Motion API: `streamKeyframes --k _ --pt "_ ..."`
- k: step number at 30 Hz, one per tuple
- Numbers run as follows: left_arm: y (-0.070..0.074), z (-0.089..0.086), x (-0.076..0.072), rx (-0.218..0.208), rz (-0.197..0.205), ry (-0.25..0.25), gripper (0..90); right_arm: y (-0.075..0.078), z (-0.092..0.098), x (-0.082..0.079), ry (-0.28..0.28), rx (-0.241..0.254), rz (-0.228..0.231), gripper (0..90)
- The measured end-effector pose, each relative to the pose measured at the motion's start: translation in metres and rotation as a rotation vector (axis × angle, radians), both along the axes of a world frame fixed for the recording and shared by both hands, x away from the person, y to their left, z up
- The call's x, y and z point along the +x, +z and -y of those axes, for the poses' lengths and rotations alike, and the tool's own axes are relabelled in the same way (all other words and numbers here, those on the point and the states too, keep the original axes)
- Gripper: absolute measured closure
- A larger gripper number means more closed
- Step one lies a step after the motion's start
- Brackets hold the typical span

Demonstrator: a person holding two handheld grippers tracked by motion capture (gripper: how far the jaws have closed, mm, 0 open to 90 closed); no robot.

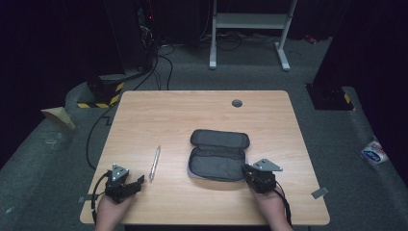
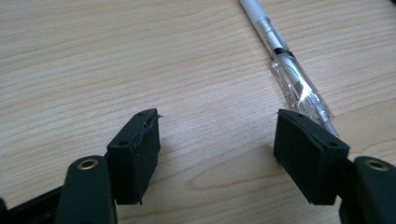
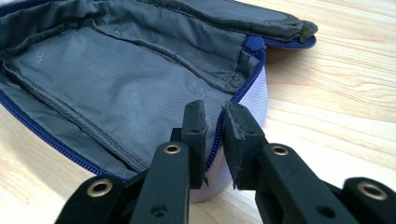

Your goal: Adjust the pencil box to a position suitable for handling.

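Soft grey fabric pouch (image 3: 116, 84), zip-edged

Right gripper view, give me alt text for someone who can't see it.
Two black fingers pinch the blue-zippered rim of an open grey fabric pencil case, which lies on a light wooden table with its grey lining exposed.

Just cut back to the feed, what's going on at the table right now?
A person holds a claw in each hand. The right claw is pinched shut on the near rim of the open pencil case, which lies unzipped on the table. The left claw is open, resting beside the pen without gripping it.
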State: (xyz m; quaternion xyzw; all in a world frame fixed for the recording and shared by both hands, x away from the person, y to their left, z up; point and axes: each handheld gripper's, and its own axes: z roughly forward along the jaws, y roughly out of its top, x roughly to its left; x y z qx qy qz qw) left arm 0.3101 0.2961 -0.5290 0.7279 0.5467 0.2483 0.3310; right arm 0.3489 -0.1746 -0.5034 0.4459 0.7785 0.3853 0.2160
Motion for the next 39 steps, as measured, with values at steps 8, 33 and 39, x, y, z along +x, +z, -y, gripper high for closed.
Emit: streamKeyframes --k 8,33,39 --pt "0.000 0.000 0.000 0.000 0.000 -0.003 31.5 0.001 -0.011 -0.004 0.044 -0.002 0.007 78.2" --pt "0.000 0.000 0.000 -0.001 -0.002 -0.006 31.5 0.000 -0.018 -0.006 0.068 0.001 0.013 75.6" --pt "0.000 0.000 0.000 -0.001 -0.001 -0.007 31.5 0.009 -0.014 -0.007 0.062 0.053 0.016 66.4"
